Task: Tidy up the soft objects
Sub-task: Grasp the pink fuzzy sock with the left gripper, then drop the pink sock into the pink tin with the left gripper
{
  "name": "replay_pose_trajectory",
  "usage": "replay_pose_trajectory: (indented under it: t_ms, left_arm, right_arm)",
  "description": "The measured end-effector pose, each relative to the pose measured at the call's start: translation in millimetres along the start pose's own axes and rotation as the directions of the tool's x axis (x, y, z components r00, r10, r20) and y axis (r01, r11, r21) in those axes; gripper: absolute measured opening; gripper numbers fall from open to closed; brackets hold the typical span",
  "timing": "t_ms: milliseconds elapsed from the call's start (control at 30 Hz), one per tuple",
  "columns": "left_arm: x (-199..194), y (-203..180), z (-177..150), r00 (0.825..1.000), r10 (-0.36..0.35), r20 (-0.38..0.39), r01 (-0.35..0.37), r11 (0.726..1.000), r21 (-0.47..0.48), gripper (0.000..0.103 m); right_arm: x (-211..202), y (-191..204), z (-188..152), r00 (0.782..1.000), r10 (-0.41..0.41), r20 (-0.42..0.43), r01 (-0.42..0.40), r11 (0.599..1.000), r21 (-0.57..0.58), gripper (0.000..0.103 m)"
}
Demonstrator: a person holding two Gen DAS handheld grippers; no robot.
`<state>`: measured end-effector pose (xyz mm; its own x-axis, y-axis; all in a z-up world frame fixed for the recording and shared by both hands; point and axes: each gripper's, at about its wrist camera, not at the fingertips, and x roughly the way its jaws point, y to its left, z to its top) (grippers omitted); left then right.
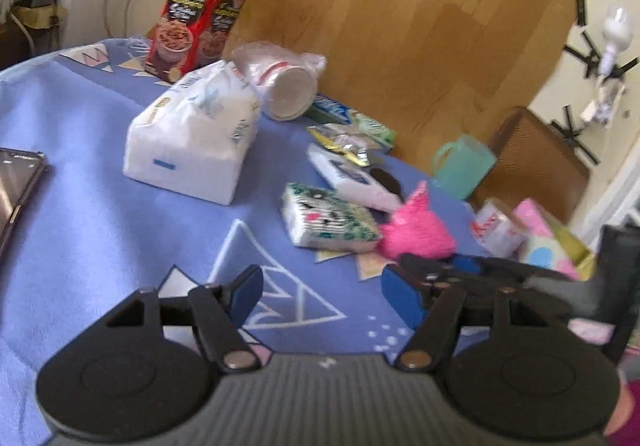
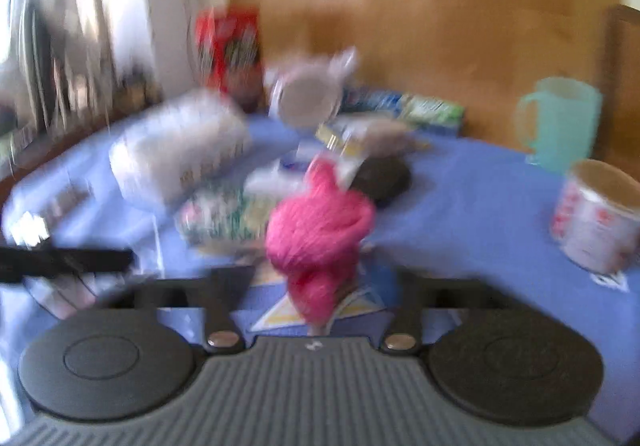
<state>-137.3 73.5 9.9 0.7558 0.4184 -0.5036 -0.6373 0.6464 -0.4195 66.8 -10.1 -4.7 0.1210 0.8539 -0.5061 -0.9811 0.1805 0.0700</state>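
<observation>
A pink knitted bundle lies on the blue tablecloth, between the wide-apart fingers of my right gripper; that view is blurred, and the jaws do not press on it. In the left wrist view the pink bundle sits beside a green patterned tissue pack, with the right gripper reaching in from the right. My left gripper is open and empty, low over the cloth. A large white soft pack lies further back.
A red cereal box, a bagged stack of cups, snack packets, a teal mug and a phone are on the table. A printed cup stands right. A wooden panel is behind.
</observation>
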Motion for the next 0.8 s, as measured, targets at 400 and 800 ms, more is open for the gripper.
replay_pose_trajectory:
  t_ms: [400, 800]
  left_arm:
    - [27, -34, -20, 0.967, -0.194, -0.164, 0.197, 0.98, -0.002, 0.051]
    - [44, -198, 11, 0.912, -0.376, -0.166, 0.41, 0.862, 0.3, 0.05]
  right_arm:
    - [-64, 53, -53, 0.997, 0.068, -0.027, -0.071, 0.991, -0.118, 0.04]
    - [-167, -28, -49, 0.94, -0.211, 0.268, 0.204, 0.978, 0.053, 0.038]
